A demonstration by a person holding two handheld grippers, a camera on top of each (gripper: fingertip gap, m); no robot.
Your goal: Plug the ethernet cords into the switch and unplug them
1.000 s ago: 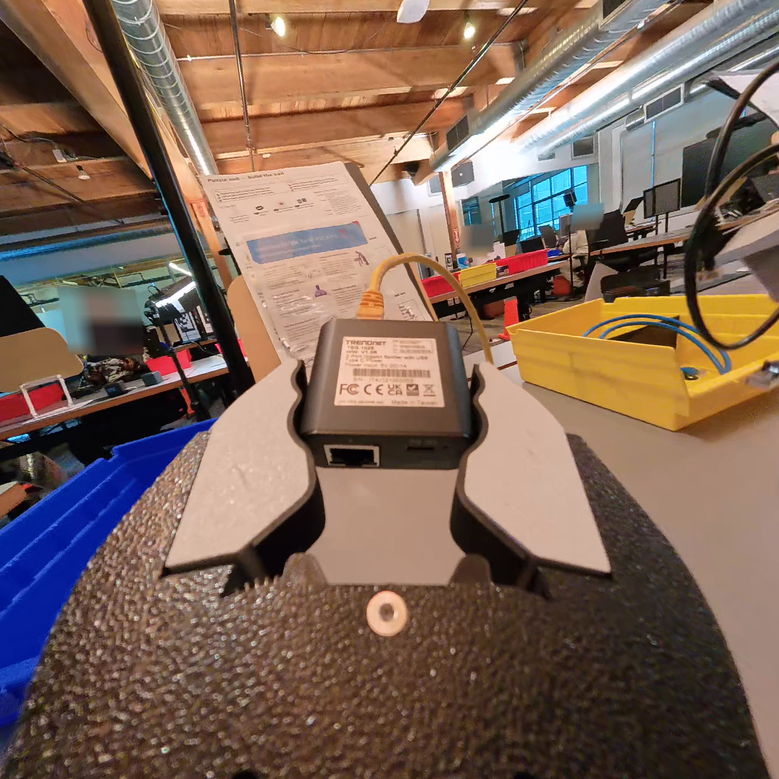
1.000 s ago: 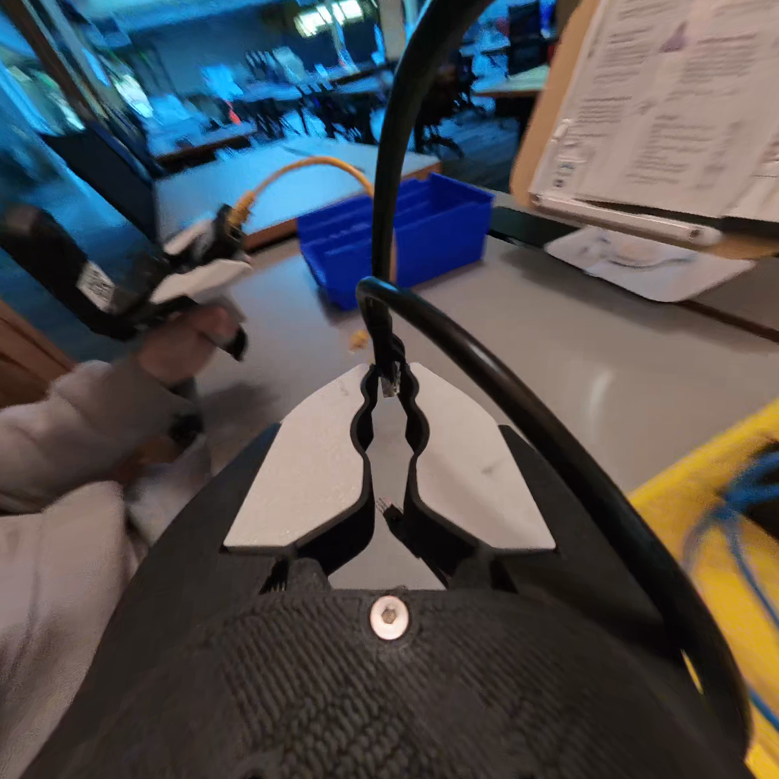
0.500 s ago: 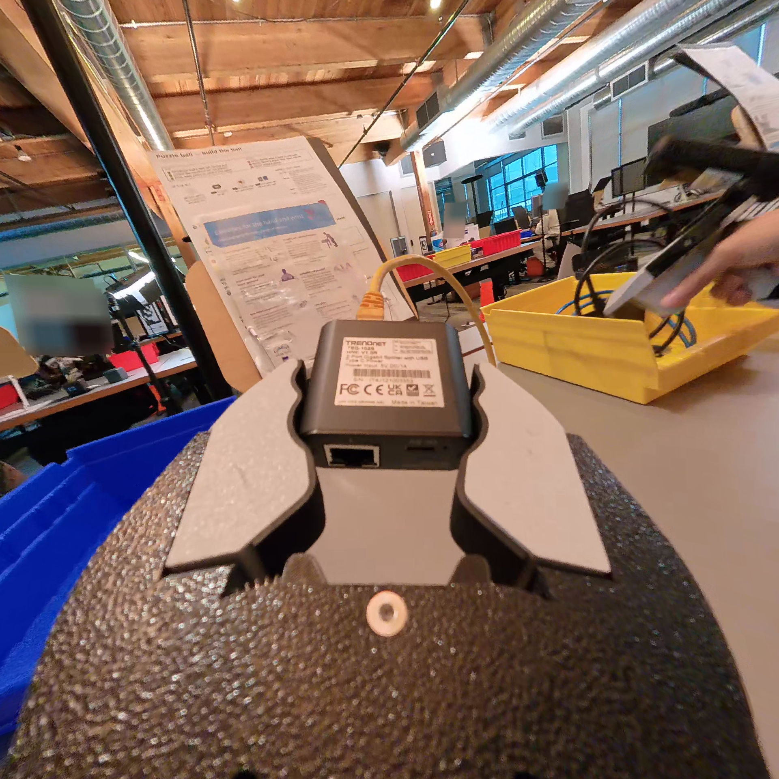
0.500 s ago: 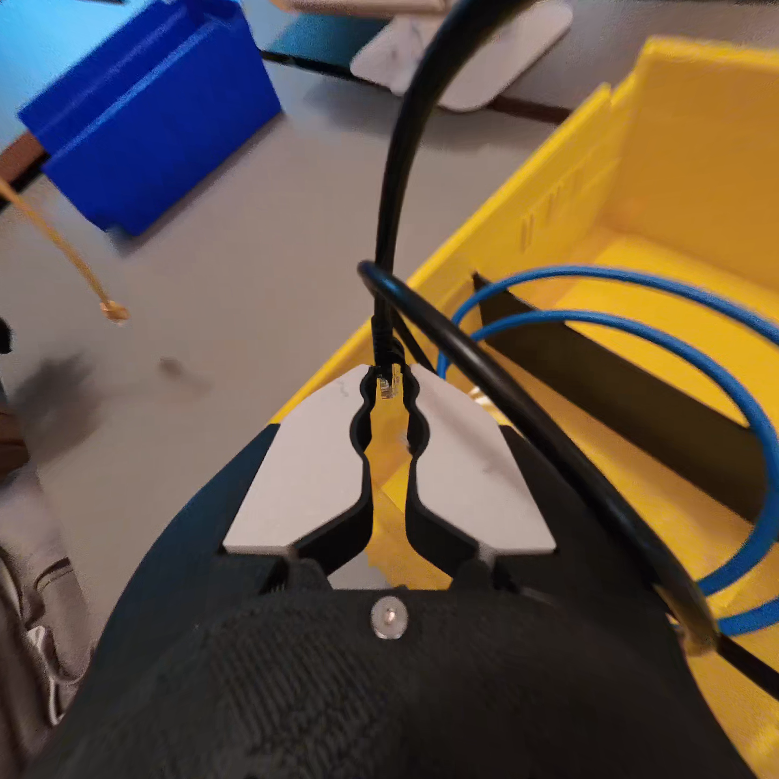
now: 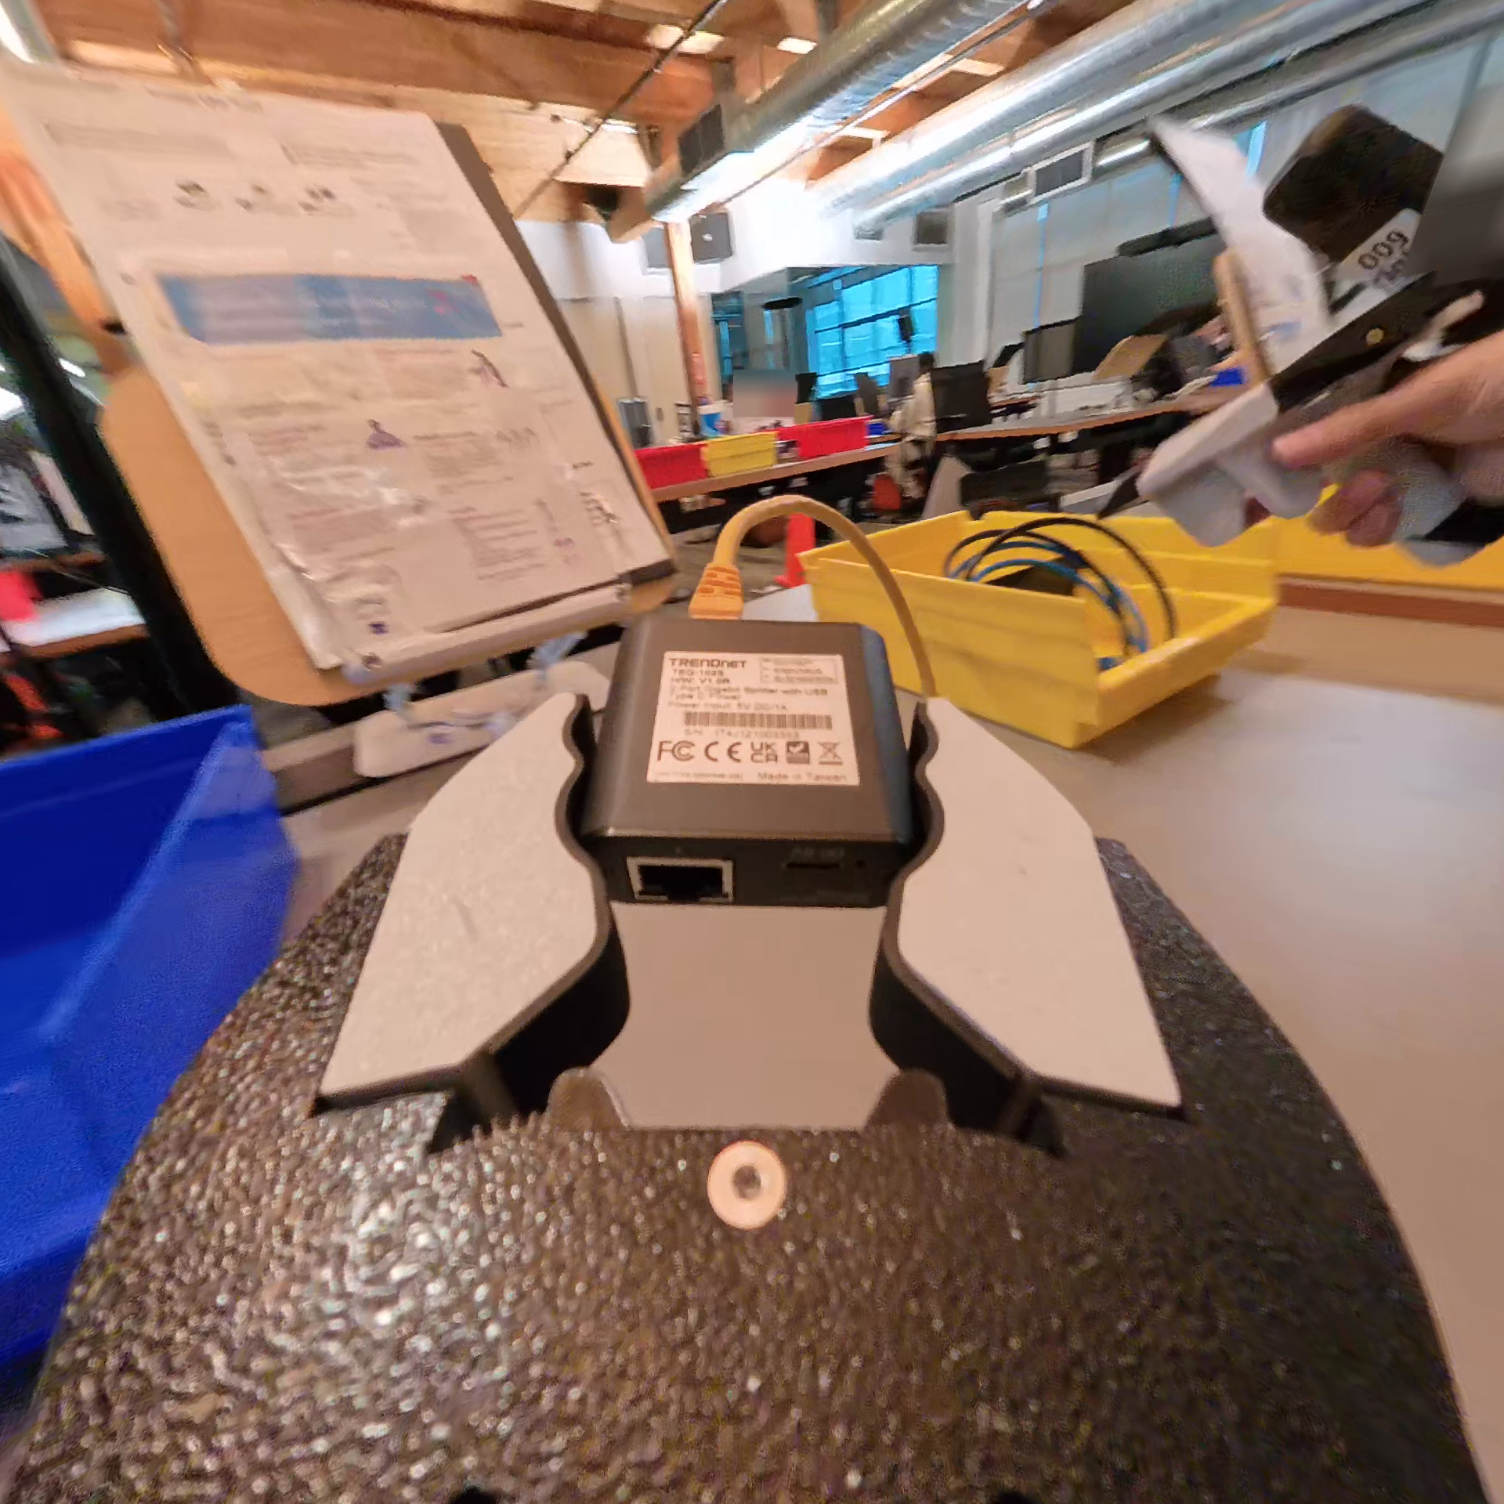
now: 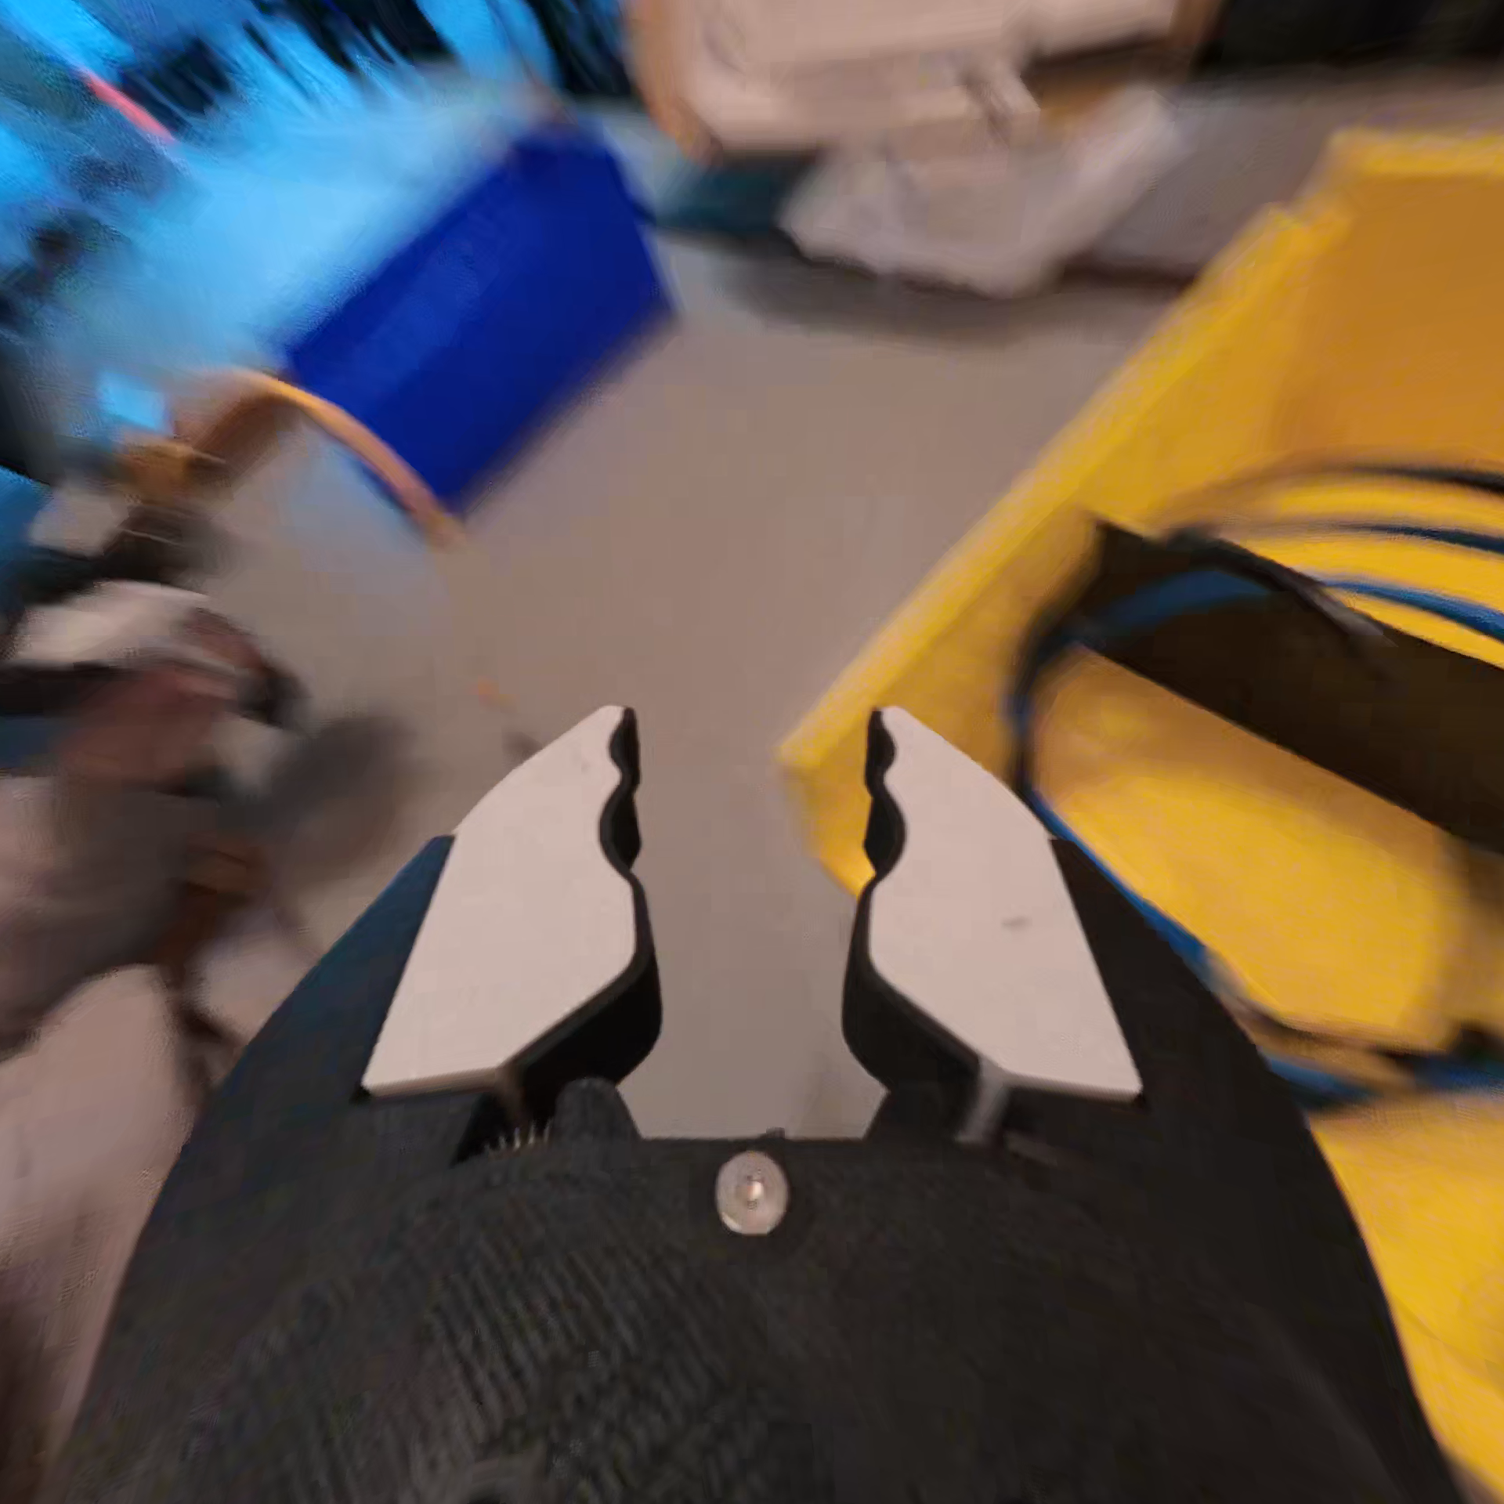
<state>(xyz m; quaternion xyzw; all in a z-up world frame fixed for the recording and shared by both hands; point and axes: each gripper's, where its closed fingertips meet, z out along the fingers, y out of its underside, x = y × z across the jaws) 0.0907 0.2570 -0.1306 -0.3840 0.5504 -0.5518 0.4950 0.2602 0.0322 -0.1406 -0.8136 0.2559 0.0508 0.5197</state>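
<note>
My left gripper (image 5: 749, 716) is shut on a small black switch (image 5: 745, 732) and holds it above the grey table. A yellow ethernet cord (image 5: 822, 529) is plugged into the switch's far side and arcs over to the right. An empty port faces the camera. My right gripper (image 6: 750, 720) is open and empty, at the near corner of the yellow bin (image 6: 1221, 456). The black cord (image 5: 1058, 533) lies in the yellow bin (image 5: 1017, 643) with a blue cord (image 5: 1123, 602). The right wrist view is blurred; the blue cord (image 6: 1204, 586) shows there.
A blue bin (image 5: 122, 936) stands at the left, also seen in the right wrist view (image 6: 480, 325). A clipboard with printed sheets (image 5: 342, 391) leans on a stand behind the switch. The right gripper (image 5: 1270, 456) in a hand shows above the yellow bin.
My right gripper has opened and let go of the black cord, which now lies in the yellow bin. The left gripper has tilted down and turned right, still holding the switch.
</note>
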